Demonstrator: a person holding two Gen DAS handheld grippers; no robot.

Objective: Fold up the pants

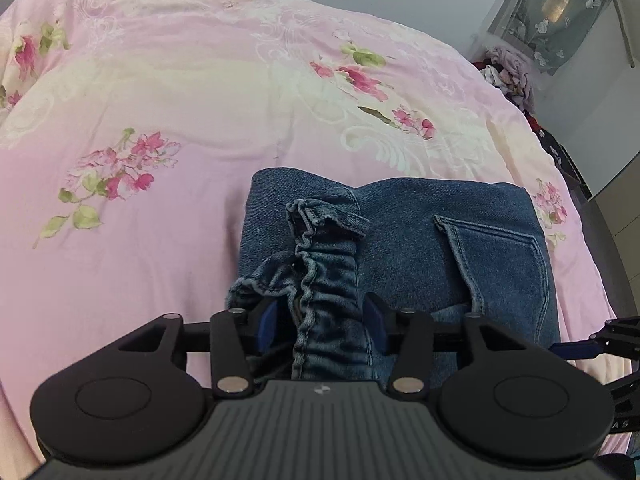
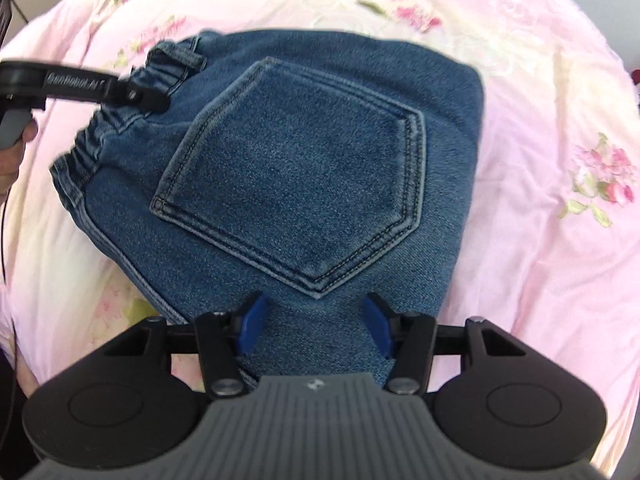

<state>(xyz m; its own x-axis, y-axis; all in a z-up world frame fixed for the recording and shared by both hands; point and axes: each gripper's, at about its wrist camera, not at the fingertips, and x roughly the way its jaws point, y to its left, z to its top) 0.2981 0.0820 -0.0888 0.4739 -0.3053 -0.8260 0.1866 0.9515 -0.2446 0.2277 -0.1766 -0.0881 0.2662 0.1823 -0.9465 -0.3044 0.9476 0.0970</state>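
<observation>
The blue denim pants lie folded into a compact bundle on the pink floral bedspread, back pocket facing up. In the left wrist view the pants sit right ahead, and my left gripper has its blue pads on either side of the gathered elastic waistband, with the jaws wide. My right gripper is open, its pads straddling the near edge of the bundle below the pocket. The left gripper also shows in the right wrist view, at the waistband.
The bedspread stretches far and left of the pants. A heap of clothes and a dark patterned curtain stand past the bed's far right corner. The person's hand shows at the left edge.
</observation>
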